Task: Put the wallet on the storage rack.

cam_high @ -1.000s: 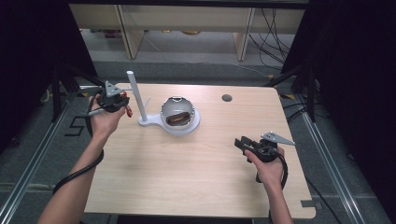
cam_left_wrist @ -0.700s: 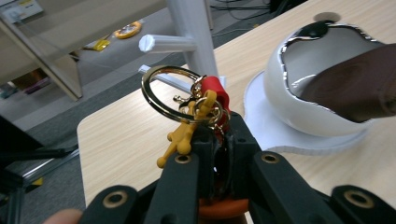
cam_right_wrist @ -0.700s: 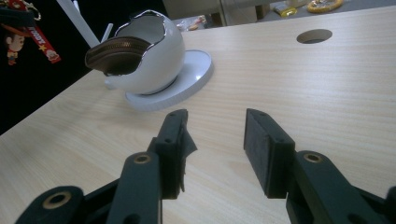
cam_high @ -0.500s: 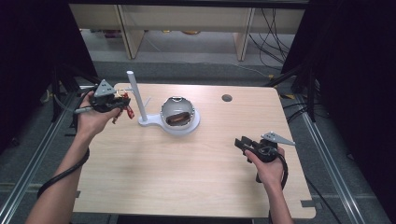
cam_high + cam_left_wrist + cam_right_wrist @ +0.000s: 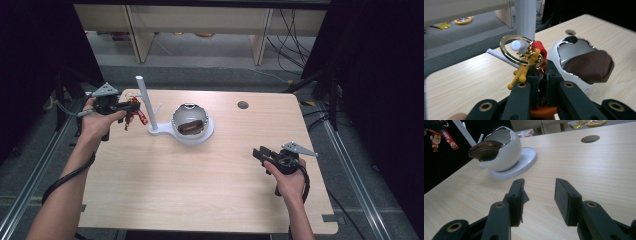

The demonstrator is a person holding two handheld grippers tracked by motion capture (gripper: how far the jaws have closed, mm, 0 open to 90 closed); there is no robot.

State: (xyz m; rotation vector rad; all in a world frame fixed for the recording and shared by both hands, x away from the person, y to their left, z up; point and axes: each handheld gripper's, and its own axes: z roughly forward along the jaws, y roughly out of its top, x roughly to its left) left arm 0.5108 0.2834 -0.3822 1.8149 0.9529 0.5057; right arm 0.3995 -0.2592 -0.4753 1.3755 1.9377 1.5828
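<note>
Keychain [image 5: 530, 58] hangs clamped in the closed left tool [image 5: 131, 106] at the counter's [image 5: 200, 190] far left, gold ring aimed at the white stand's post [image 5: 144, 102], apparently for hanging, while the open, empty right tool [image 5: 260, 154] waits nearer.

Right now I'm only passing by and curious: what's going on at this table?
A person works with a gripper in each hand. The left gripper is shut on a keychain with a gold ring, a red strap and a small yellow figure, held up beside the white post of a stand. On that stand's base sits a white egg-shaped holder with a brown zip pouch inside. The right gripper hangs open and empty over the wooden table, off to the side.
</note>
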